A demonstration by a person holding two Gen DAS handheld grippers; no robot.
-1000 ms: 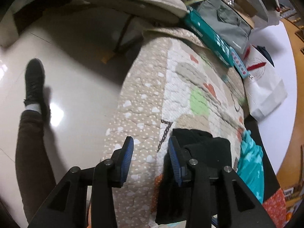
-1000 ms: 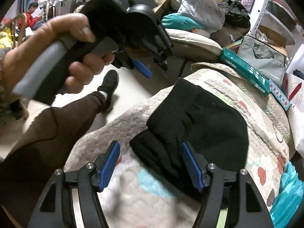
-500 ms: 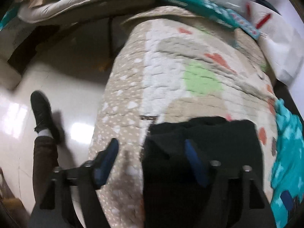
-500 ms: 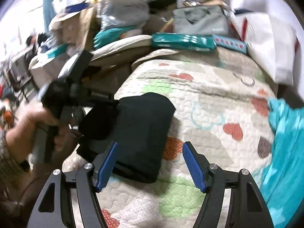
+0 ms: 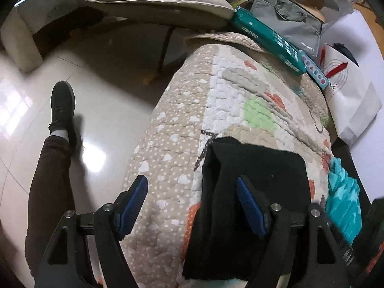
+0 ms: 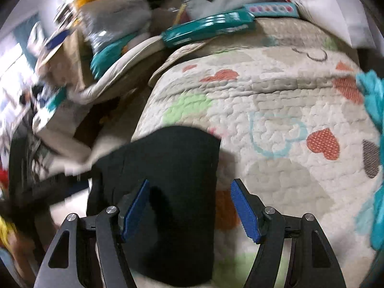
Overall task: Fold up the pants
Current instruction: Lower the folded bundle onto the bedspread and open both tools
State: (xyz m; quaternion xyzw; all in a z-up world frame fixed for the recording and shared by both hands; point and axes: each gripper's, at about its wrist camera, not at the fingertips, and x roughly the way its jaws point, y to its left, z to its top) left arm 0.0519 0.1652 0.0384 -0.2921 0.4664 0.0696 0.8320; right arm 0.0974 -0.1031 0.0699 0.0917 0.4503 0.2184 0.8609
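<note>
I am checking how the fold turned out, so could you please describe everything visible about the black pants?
The black pants are a soft, matte, knit-looking fabric, folded into a compact, roughly rectangular stack with layered edges showing at one side. They lie flat near the edge of the quilted bedspread, apart from the teal fabric. Both grippers are open above them; no fingers press on the cloth.

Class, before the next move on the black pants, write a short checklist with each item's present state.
1. Folded black fabric pants lying on the heart-patterned quilt: ok.
2. Left claw open, holding nothing: ok.
3. Right claw open, holding nothing: ok.
4. Pants folded into a compact rectangle: ok.
5. Edges lined up neatly: cannot tell, right view blurred.
6. Turquoise fleece cloth apart from the pants: ok.
</note>
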